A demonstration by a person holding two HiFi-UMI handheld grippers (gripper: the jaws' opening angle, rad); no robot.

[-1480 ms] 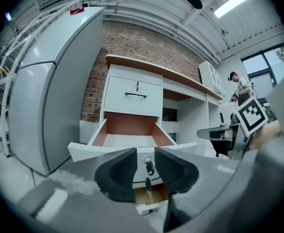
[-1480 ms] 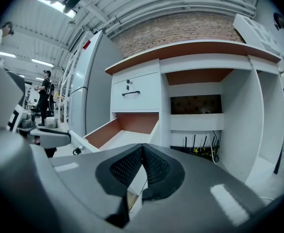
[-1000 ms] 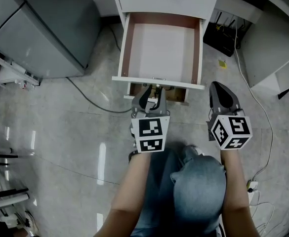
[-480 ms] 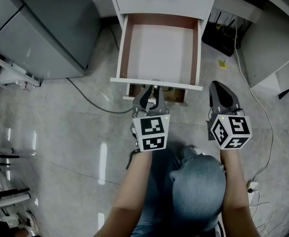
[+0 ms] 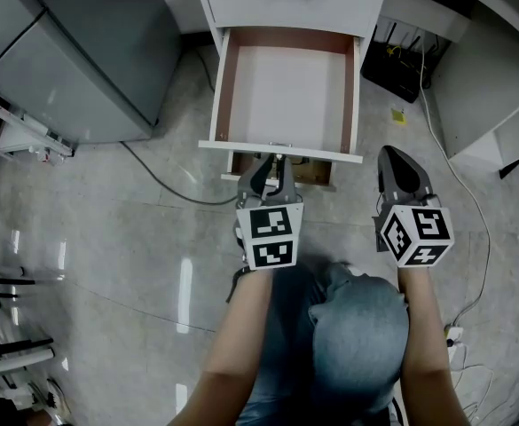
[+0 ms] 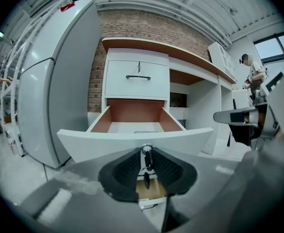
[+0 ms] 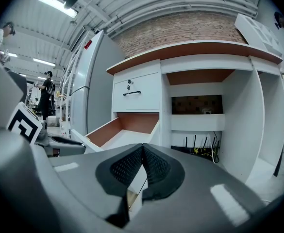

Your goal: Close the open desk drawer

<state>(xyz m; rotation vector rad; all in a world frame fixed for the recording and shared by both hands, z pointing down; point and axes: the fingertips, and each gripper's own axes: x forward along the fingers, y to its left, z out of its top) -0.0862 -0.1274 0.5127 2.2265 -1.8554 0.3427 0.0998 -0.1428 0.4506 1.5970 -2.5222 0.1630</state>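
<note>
**While the drawer stands open, your left claw has its front**

Since your left claw (image 6: 145,165) is the one at work, start there. Its jaws have just been closing, and a small metal fitting (image 6: 145,151) stands between the pads, which look pressed on it from either side. I take it for part of the handle, though I cannot be sure. That fitting sits at the middle of the front (image 6: 108,142) of the drawer (image 5: 219,87).

From the claw, the drawer runs straight ahead, away from you. It is pulled well out of the desk (image 7: 206,63), its bare inside showing. Its long axis is also its line of travel, and your left arm lies nearly along it. So the coming push, as I judge it, goes straight forward with no sideways lean, or the drawer may bind in its runners.

Your right claw (image 7: 142,166) has its jaws together on nothing. It hangs off to the right of the front's right corner, near it but apart. Your left hand is nearer and better placed, so the right has no part unless the drawer skews.
</note>
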